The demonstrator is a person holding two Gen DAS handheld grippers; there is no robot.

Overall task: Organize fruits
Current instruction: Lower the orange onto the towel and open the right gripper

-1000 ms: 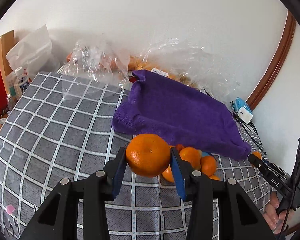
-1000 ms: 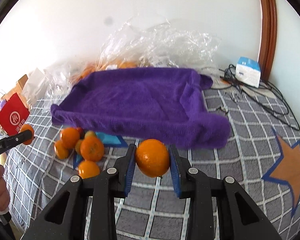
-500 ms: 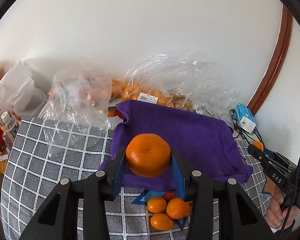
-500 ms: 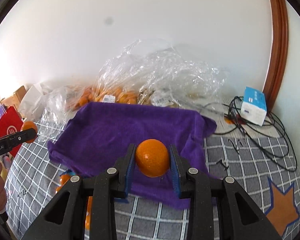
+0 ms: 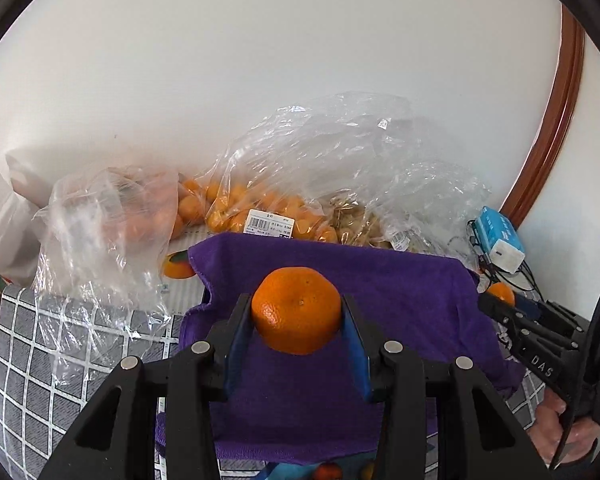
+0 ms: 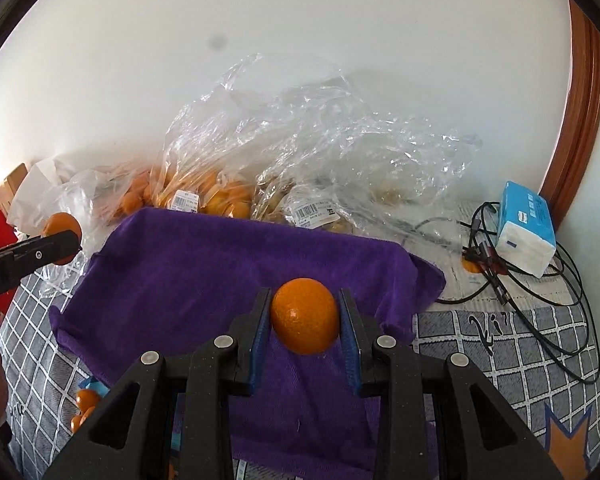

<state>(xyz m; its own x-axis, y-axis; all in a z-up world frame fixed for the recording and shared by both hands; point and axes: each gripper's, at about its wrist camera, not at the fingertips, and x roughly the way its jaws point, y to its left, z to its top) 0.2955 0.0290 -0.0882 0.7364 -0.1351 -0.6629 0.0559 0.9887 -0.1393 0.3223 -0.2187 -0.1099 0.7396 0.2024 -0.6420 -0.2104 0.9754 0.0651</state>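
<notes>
The left gripper (image 5: 298, 316) is clamped on one orange (image 5: 296, 310), and the right gripper (image 6: 305, 318) pinches a second orange (image 6: 304, 316); both hang above the purple towel (image 6: 204, 276), which lies directly ahead and below, its long side running left to right. Neither hand looks nearer. At least two more oranges (image 6: 85, 410) sit beside the towel's left edge.

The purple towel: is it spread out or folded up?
Spread out. The purple towel lies opened over the checked bedcover, corners sagging, nothing resting on it; each tool holds an orange above it.
</notes>
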